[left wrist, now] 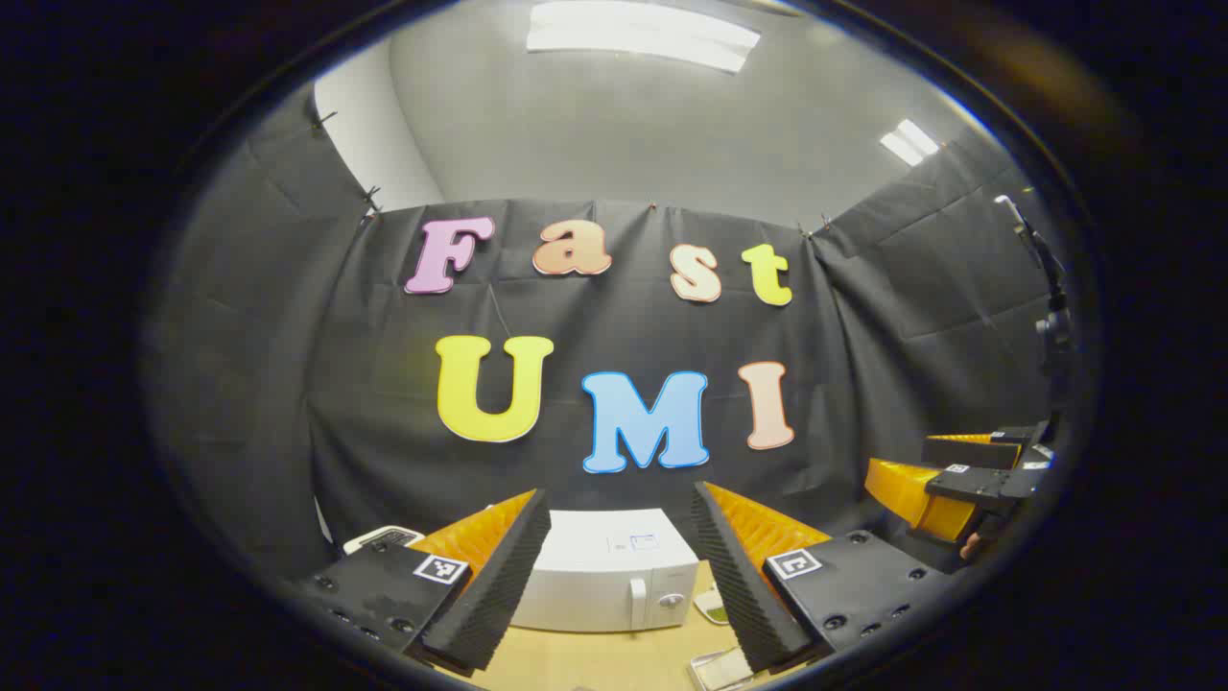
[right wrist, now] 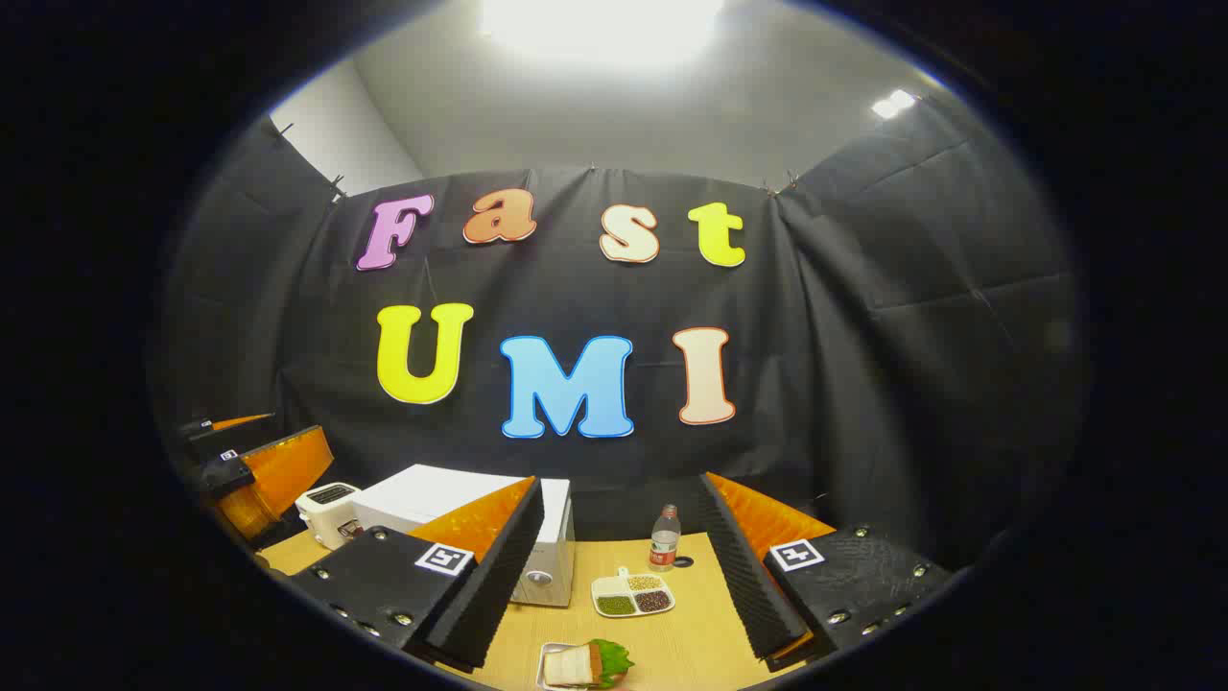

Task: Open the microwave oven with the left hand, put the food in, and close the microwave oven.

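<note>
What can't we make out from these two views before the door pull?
- Microwave interior: door shut, left gripper view.
- Microwave left side: covered by a finger of the left gripper in the left gripper view and by a finger of the right gripper in the right gripper view.
- Sandwich tray: cut off at the bottom edge, right gripper view.
- Toaster controls: too small, right gripper view.
</note>
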The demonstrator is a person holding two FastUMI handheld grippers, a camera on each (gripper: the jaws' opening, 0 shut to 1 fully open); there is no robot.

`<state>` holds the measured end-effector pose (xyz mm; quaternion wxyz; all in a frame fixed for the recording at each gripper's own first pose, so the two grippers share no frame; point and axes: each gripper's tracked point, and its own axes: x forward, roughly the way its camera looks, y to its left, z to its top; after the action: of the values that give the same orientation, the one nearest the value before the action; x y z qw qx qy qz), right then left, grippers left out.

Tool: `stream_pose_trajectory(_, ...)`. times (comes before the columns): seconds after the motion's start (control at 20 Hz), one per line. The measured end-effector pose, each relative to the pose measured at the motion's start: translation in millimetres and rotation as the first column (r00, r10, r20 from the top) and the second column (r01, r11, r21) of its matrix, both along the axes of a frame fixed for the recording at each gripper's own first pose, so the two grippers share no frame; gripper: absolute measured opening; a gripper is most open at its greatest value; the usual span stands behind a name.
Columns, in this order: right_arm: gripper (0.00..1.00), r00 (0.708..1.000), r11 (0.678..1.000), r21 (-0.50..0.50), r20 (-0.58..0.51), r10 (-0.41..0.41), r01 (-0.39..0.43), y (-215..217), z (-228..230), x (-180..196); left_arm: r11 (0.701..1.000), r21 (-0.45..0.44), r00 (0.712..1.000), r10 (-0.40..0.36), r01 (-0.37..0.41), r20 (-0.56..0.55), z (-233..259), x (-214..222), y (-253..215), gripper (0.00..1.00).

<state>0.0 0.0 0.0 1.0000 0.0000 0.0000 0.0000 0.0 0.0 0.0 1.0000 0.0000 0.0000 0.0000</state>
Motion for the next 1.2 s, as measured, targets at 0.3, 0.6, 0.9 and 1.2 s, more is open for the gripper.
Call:
stream_pose_trajectory(0.3,0.96,0.999,0.999,0.002,-0.006,0.042,-0.042,4,-6,14,1.000,0.002,1.000,0.002,-0.002,-0.002,0,5,-2,0.99)
stream_pose_trajectory(0.6,0.96,0.996,0.996,0.023,-0.007,0.090,-0.089,3,-8,31,1.000,0.001,1.000,0.003,-0.003,-0.018,-13,39,-18,0.97)
stream_pose_trajectory(0.9,0.96,0.993,0.995,0.007,-0.048,0.104,-0.104,1,-22,46,0.998,-0.003,0.993,-0.057,0.057,-0.099,-69,64,-38,0.95)
stream_pose_trajectory(1.2,0.96,0.994,0.996,0.006,-0.058,0.094,-0.093,-14,-28,59,0.996,0.036,0.981,-0.074,0.082,-0.181,-145,101,-50,0.97)
